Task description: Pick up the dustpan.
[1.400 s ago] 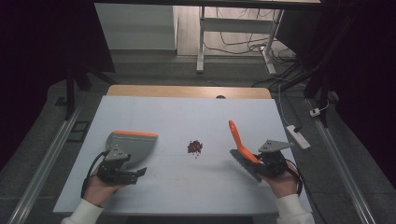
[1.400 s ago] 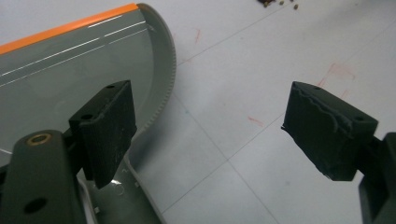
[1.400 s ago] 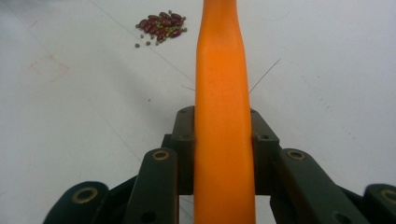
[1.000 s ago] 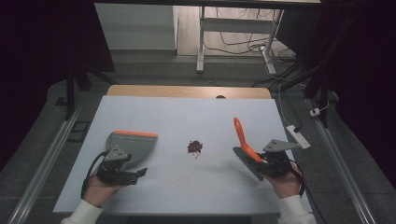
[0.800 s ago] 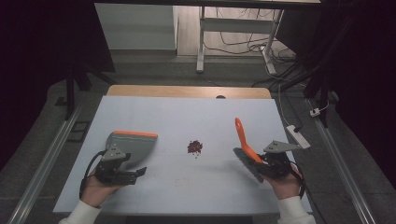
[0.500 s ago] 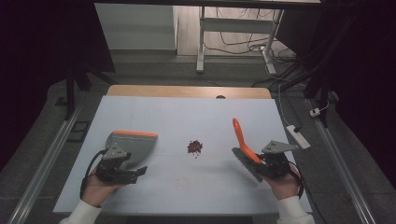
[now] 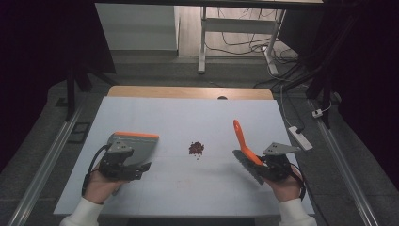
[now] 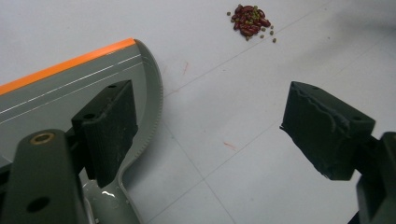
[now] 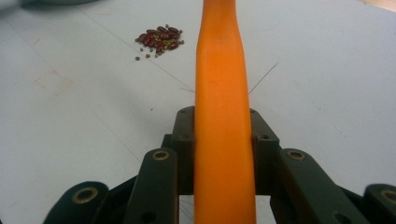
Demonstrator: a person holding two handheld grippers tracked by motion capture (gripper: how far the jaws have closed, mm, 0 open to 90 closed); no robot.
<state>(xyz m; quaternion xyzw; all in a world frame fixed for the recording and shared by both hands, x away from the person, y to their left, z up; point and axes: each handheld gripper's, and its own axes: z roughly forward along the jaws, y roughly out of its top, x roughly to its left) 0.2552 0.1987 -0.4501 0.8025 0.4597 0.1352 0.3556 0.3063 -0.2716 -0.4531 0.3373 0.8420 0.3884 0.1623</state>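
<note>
A small heap of dark red beans lies mid-table, also seen in the left gripper view as beans and in the right gripper view as beans. A grey dustpan with an orange front edge rests flat at the left. My left gripper stands open over its rear; one jaw is above the dustpan, the other over bare table, left gripper. My right gripper is shut on an orange brush, handle tilted up and away, bristles low toward the person. The brush handle runs between the jaws of the right gripper.
The white table has a wooden strip along its far edge. A white power strip lies just off the right edge. Metal rails run along both sides on the floor, and a desk frame with cables stands beyond the table.
The right gripper with the brush drifted slightly right, then came back left to about where it began. The left gripper and dustpan have stayed put.
</note>
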